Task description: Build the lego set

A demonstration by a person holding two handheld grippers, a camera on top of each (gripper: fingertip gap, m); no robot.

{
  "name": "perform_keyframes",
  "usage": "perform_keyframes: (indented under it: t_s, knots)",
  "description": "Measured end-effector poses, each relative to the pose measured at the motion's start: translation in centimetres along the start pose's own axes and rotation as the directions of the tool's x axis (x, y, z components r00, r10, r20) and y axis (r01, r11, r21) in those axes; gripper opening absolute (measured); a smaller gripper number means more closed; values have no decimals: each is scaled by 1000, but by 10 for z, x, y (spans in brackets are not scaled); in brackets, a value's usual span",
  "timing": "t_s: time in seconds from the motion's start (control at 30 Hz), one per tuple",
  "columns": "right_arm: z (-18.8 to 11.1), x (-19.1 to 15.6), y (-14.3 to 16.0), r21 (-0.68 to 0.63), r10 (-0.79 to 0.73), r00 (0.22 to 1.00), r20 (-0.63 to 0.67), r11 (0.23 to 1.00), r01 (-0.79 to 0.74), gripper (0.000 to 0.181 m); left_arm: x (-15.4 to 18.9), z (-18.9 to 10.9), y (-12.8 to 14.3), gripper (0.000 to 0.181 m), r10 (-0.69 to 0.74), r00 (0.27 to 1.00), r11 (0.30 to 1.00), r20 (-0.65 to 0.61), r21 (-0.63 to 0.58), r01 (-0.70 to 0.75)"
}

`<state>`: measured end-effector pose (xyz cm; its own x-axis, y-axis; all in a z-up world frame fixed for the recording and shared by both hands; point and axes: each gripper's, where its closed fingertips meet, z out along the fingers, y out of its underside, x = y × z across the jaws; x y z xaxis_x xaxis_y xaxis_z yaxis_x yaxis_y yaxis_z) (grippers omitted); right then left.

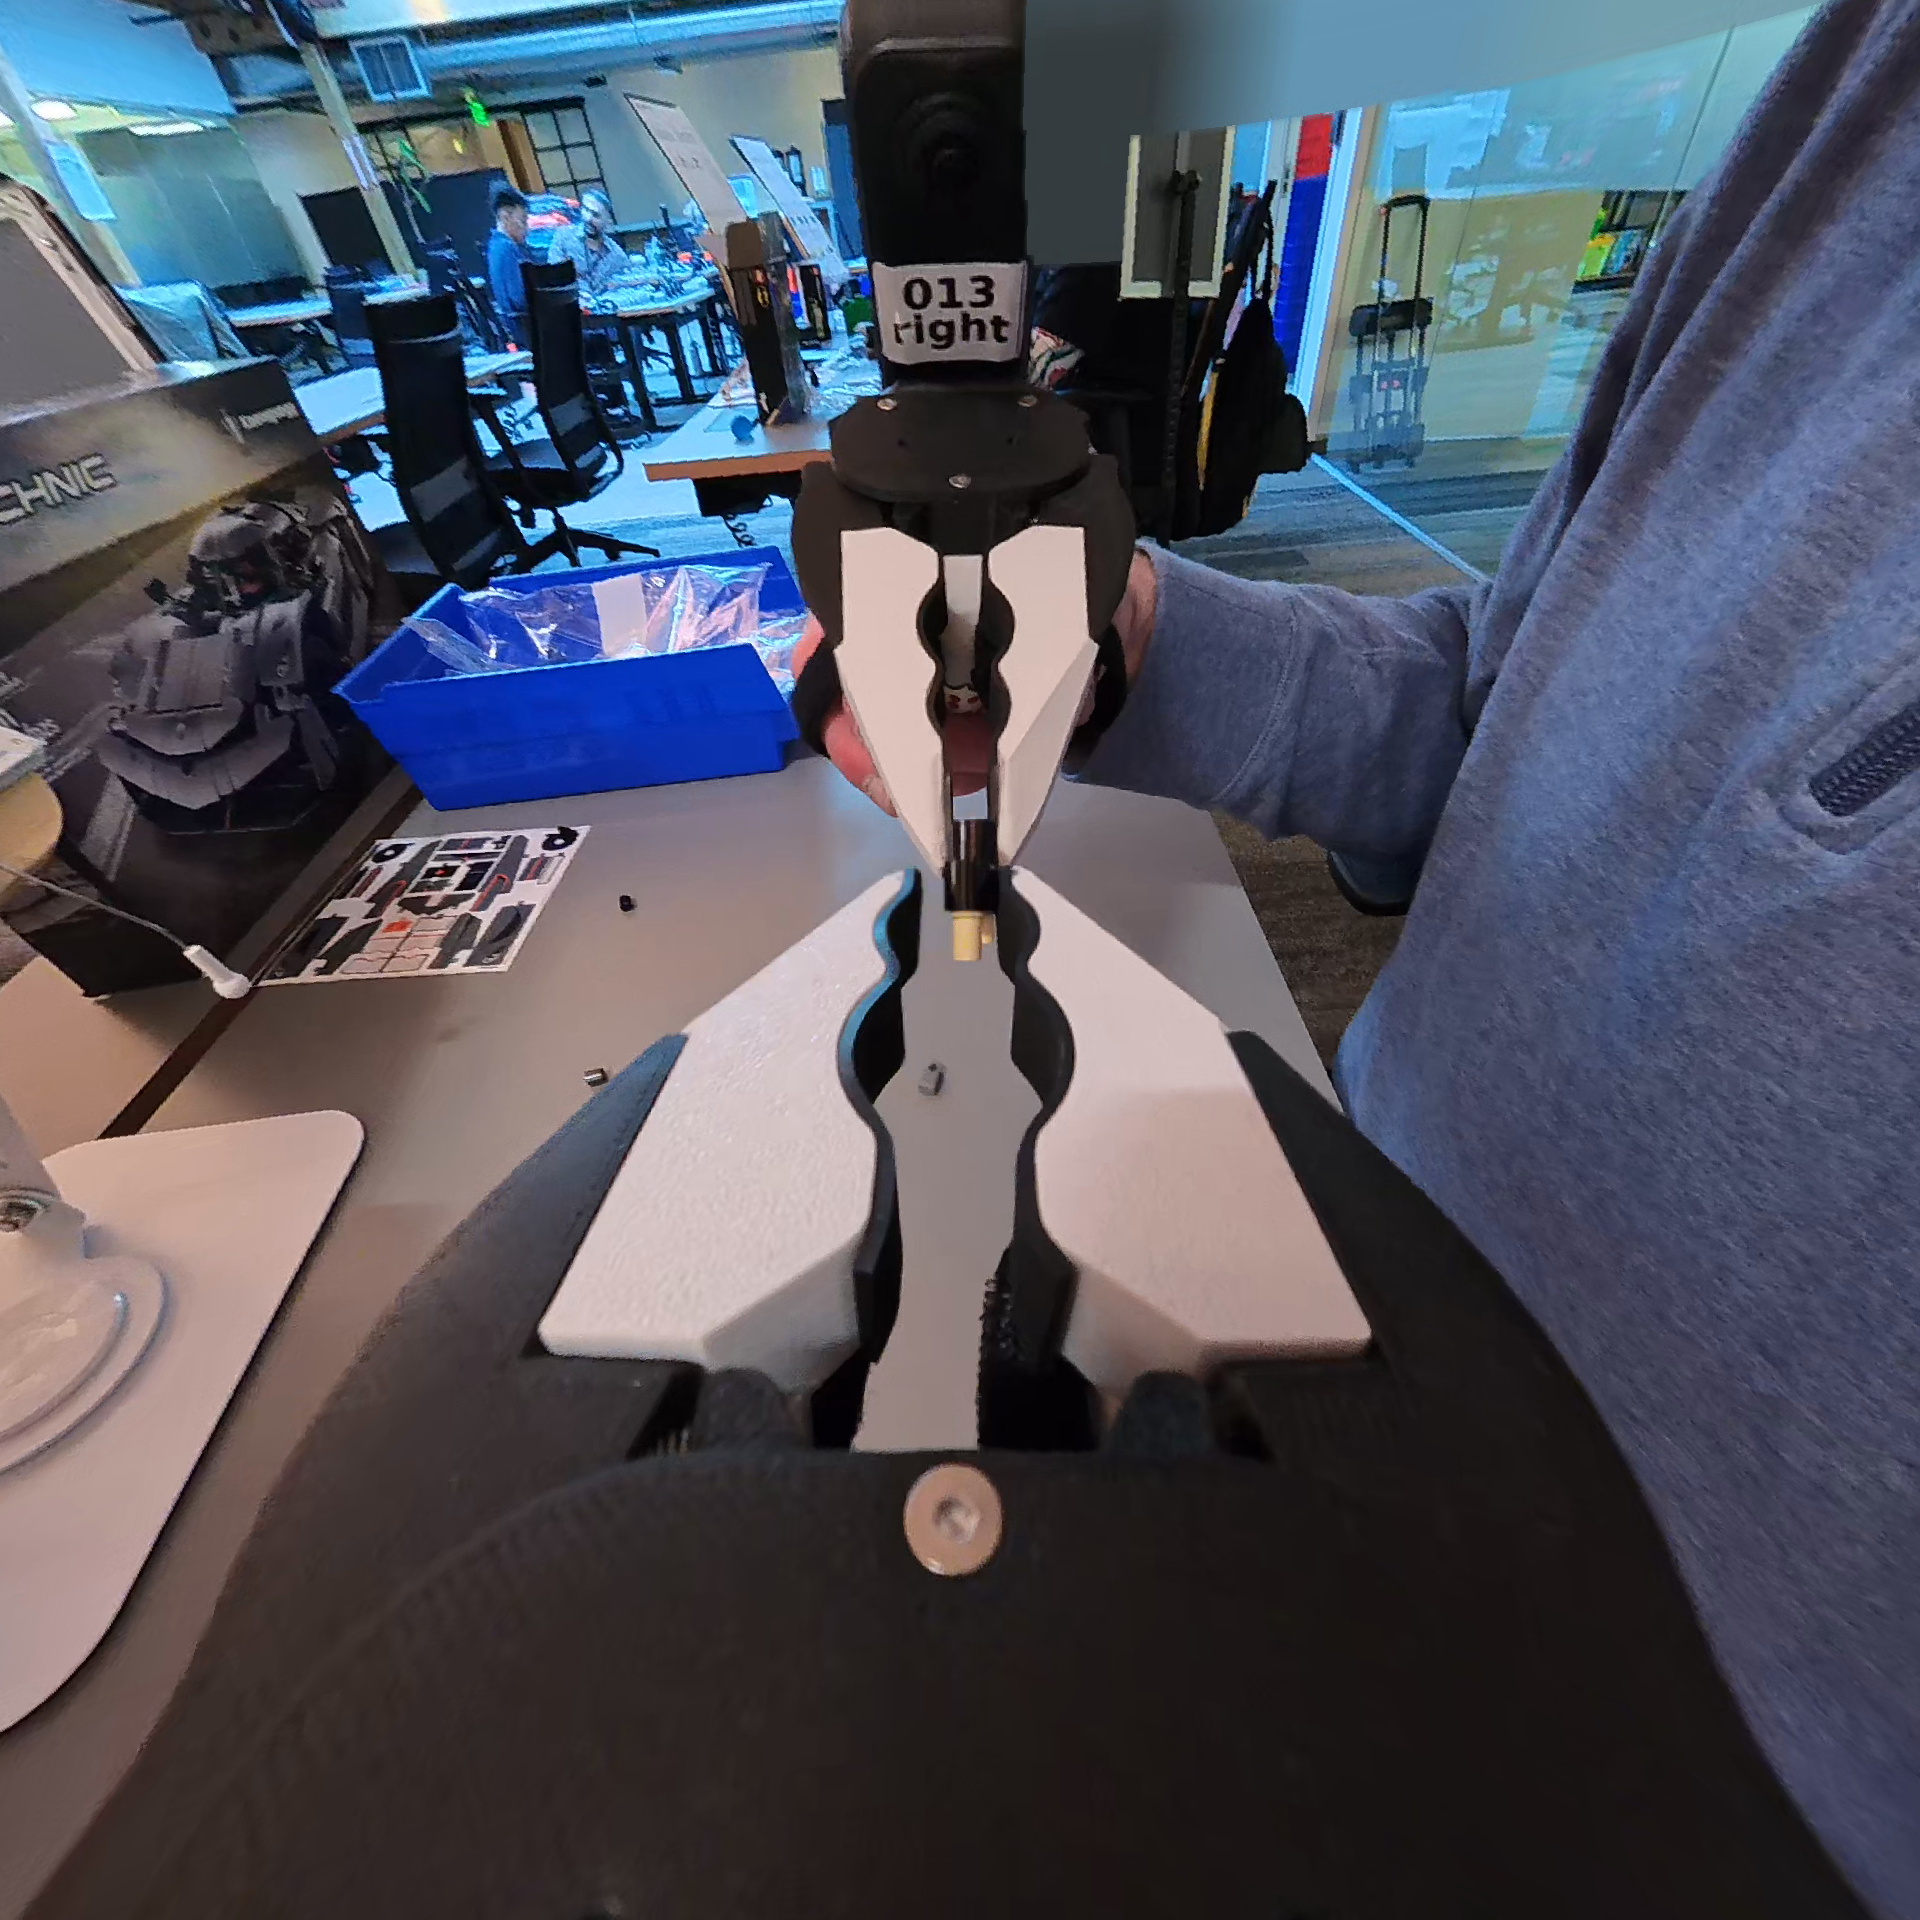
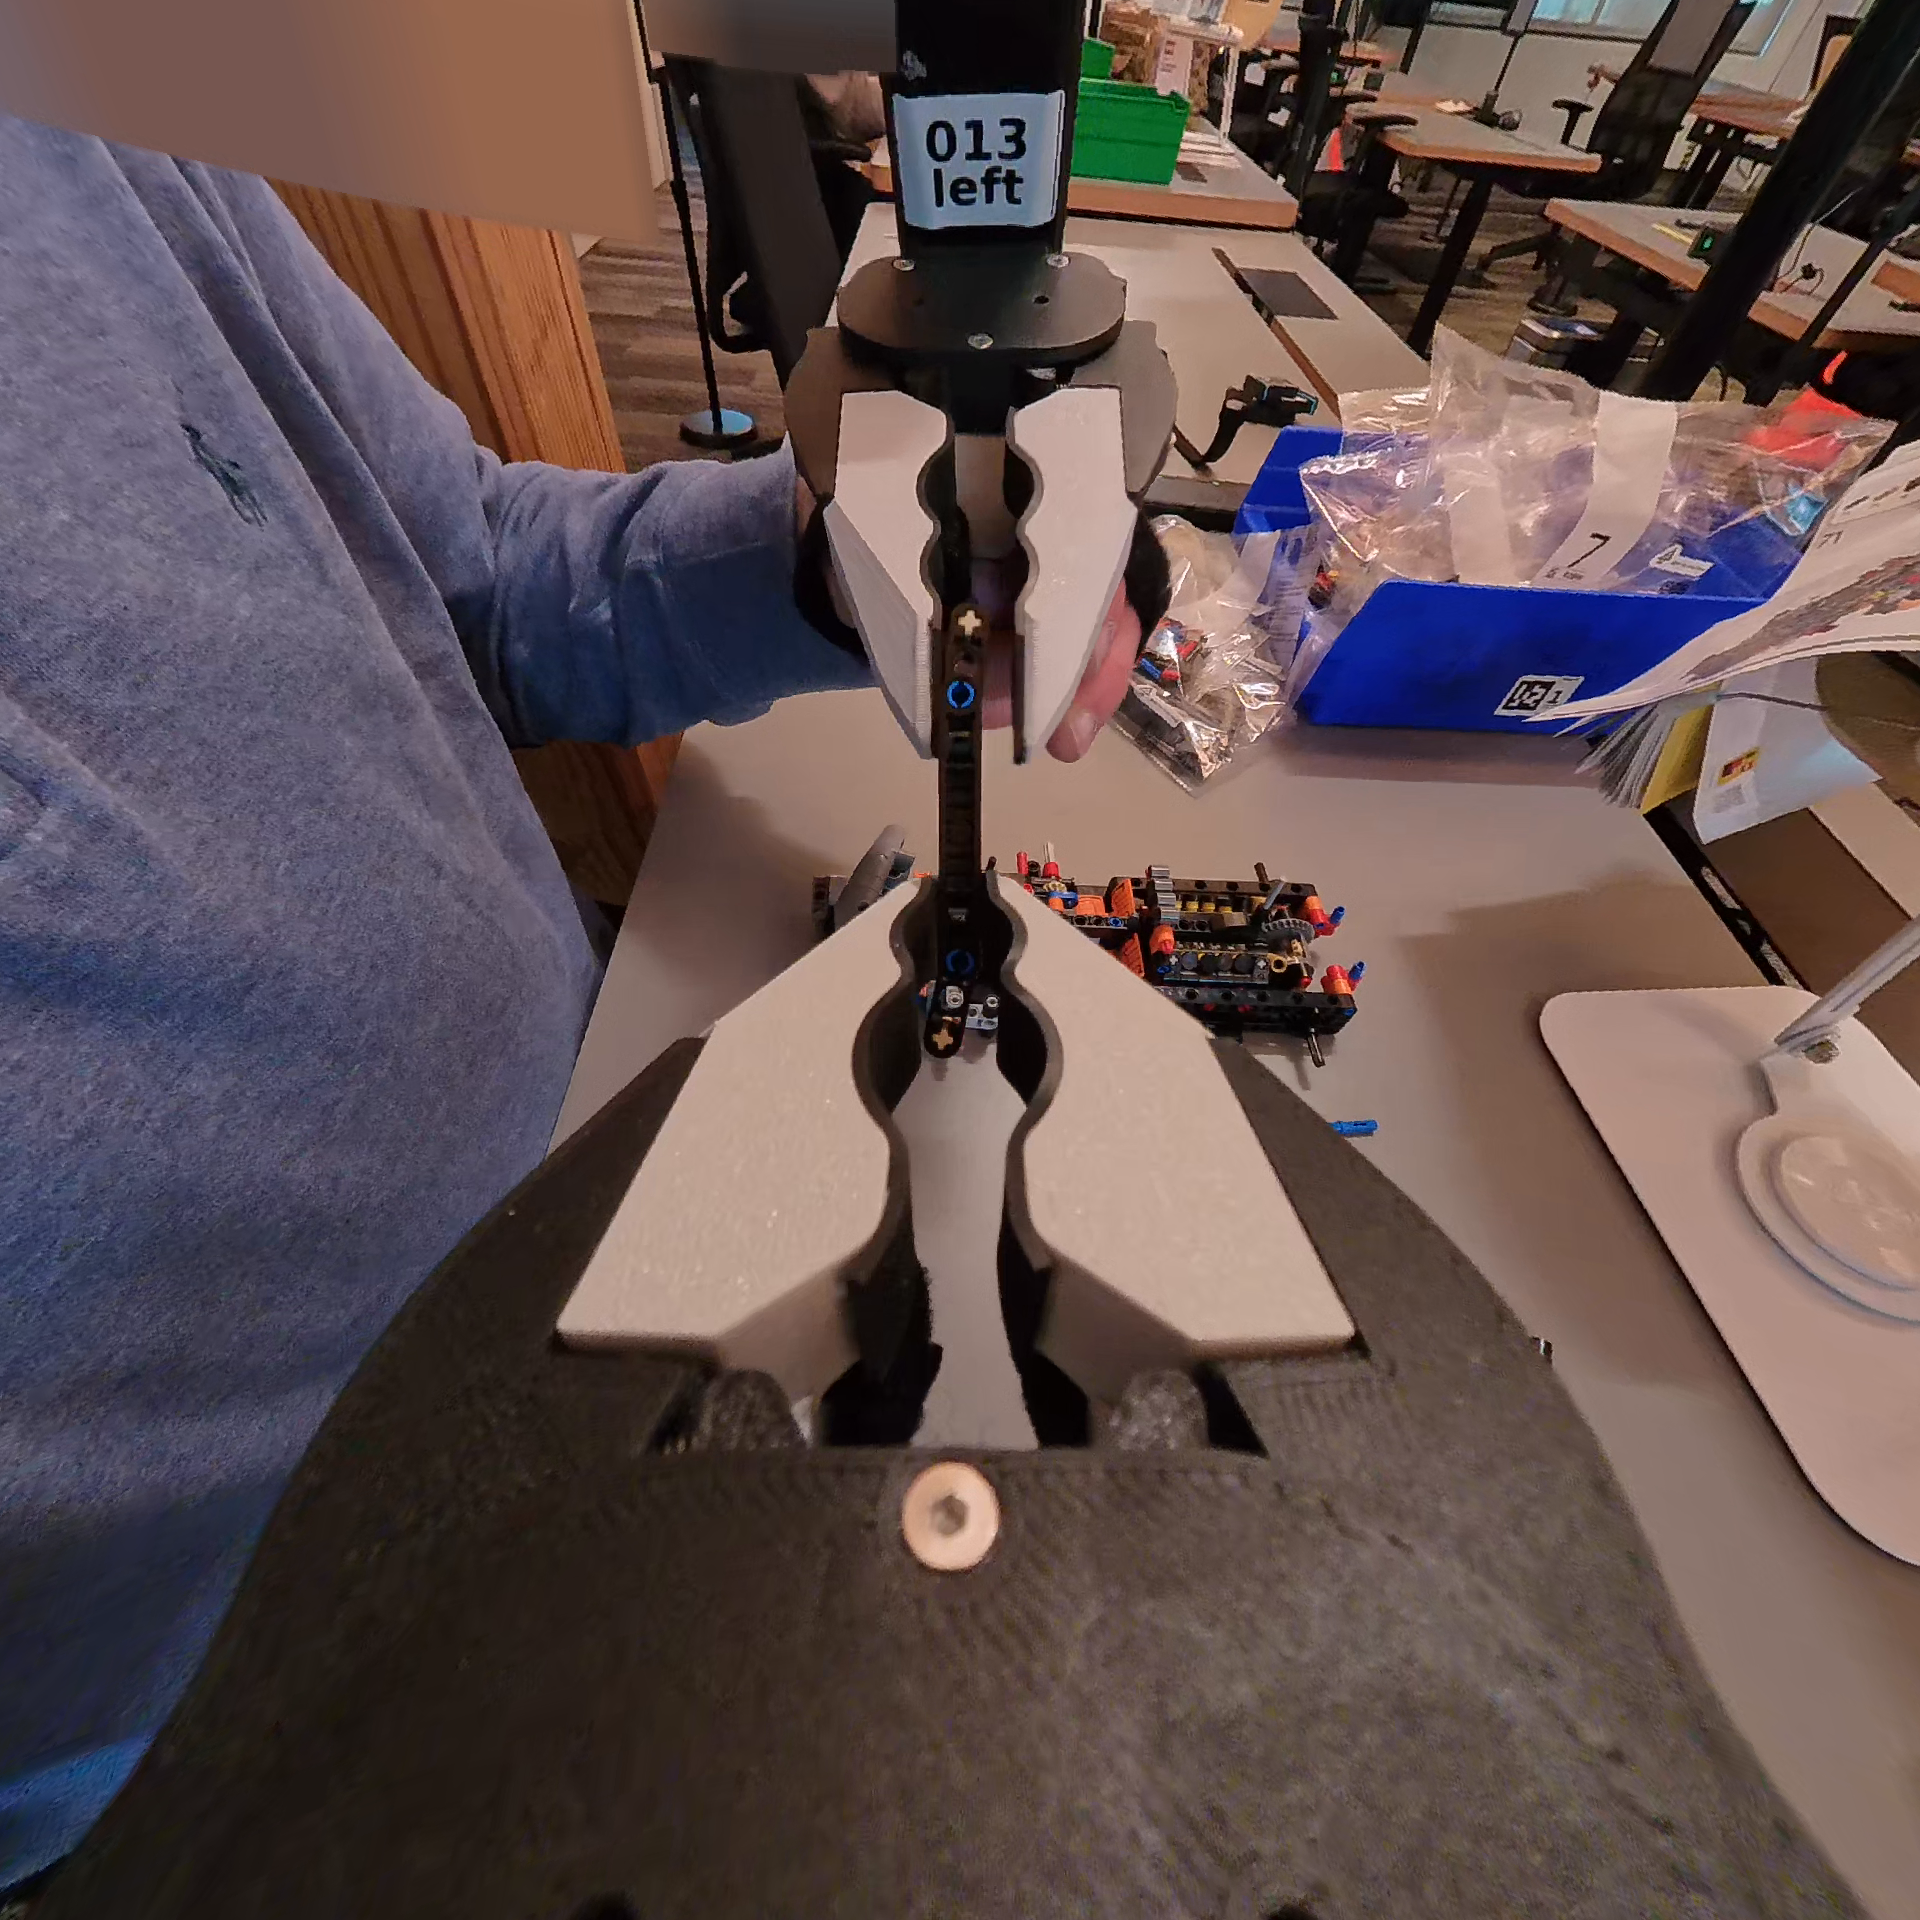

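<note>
A long black beam (image 2: 958,810) with blue pins and tan axle ends runs between the two facing grippers above the grey table (image 2: 1475,1049). My right gripper (image 2: 954,899) is shut on it near its lower end. In the left wrist view the right gripper (image 1: 971,857) pinches the beam (image 1: 974,873), seen nearly end-on with a tan pin (image 1: 971,928) sticking out. My left gripper (image 1: 966,894) is slightly open, its fingertips either side of that end. From the right wrist view the left gripper (image 2: 977,743) shows a gap beside the beam. A partly built black and orange model (image 2: 1216,945) lies on the table behind.
A blue bin (image 2: 1507,644) holds clear bags, and more bags (image 2: 1195,665) lie beside it. An open booklet (image 2: 1818,613) is at the right. A sticker sheet (image 1: 426,904), a dark set box (image 1: 187,644), white stand bases (image 1: 177,1299) and small loose parts (image 1: 932,1081) are on the table. Only a small space, under 4 cm, lies between the two pairs of fingers.
</note>
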<state>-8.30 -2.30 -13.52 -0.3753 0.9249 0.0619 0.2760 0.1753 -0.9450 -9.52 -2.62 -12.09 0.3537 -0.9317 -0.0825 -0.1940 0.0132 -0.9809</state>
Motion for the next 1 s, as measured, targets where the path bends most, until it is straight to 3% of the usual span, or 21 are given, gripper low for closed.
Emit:
perform_keyframes:
  t_s: [0.23,1.0]
  knots:
    - [0,1,0,5,2,1000,-1,1000,-2,5,-3,-1,-1,17,5,1000,1000,21,5,-5]
    - [-1,1,-1,10,-1,1000,-5,1000,1,5,0,1,4,10,23,1000,999,9,-30,-23]
